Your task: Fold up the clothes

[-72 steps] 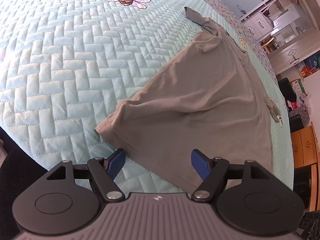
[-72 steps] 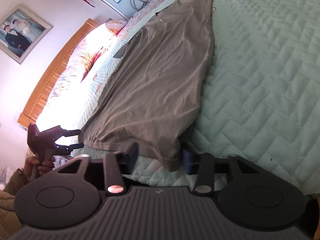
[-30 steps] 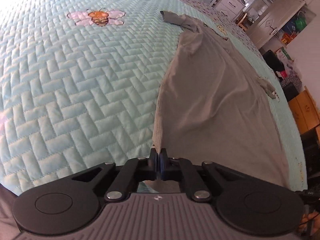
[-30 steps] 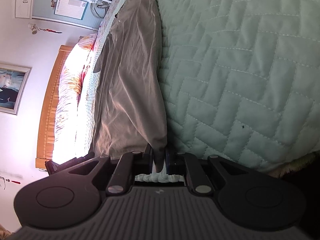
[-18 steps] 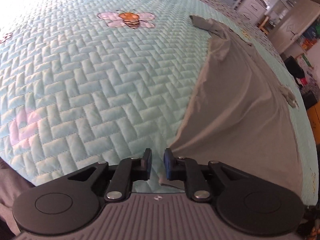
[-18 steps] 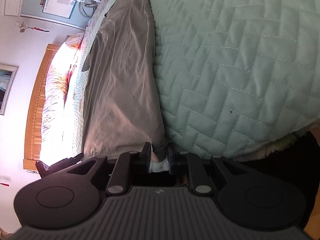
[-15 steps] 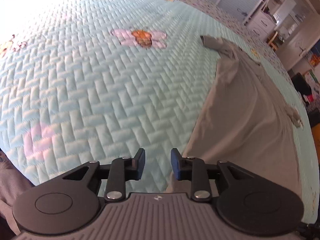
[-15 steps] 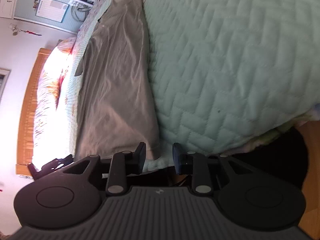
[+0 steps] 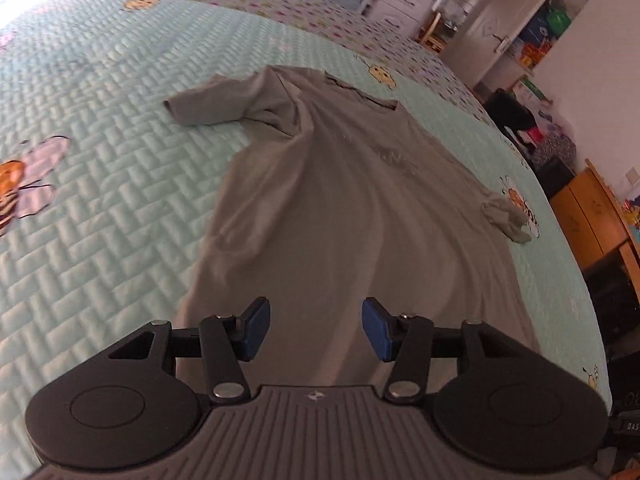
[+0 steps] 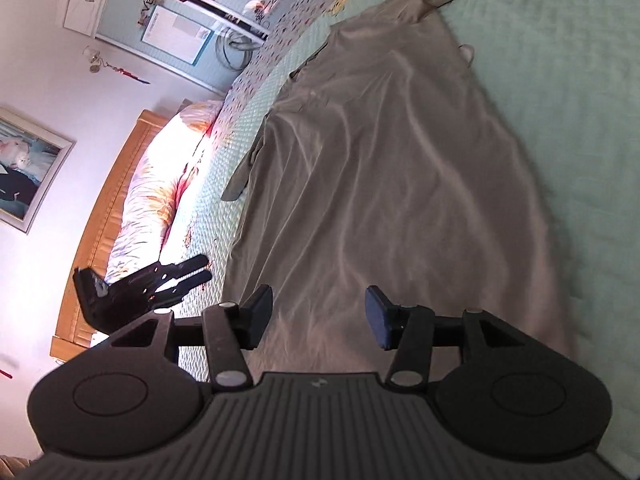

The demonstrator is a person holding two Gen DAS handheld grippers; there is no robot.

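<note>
1. A grey-green short-sleeved shirt [image 9: 352, 208] lies spread flat on the bed, its hem nearest both cameras, its neckline [image 9: 362, 94] at the far end
2. One sleeve [image 9: 208, 104] is laid out flat to the left in the left wrist view; the other sleeve [image 9: 506, 220] is bunched at the right edge; soft creases run lengthwise down the body of the cloth
3. It rests on a mint quilted bedspread [image 9: 100, 184] with embroidered bees [image 9: 16, 196]
4. The left gripper [image 9: 316, 330] hovers over the hem, its jaws having just been opening, blue pads [image 9: 256, 328] parted, nothing pinched between them
5. The right gripper [image 10: 316, 316] likewise stands parted above the cloth after just opening, gripping nothing
6. Around: a wooden headboard [image 10: 104, 216], pillows [image 10: 160, 188], a framed picture [image 10: 24, 168], white drawers [image 9: 400, 0], an orange cabinet [image 9: 592, 216]
</note>
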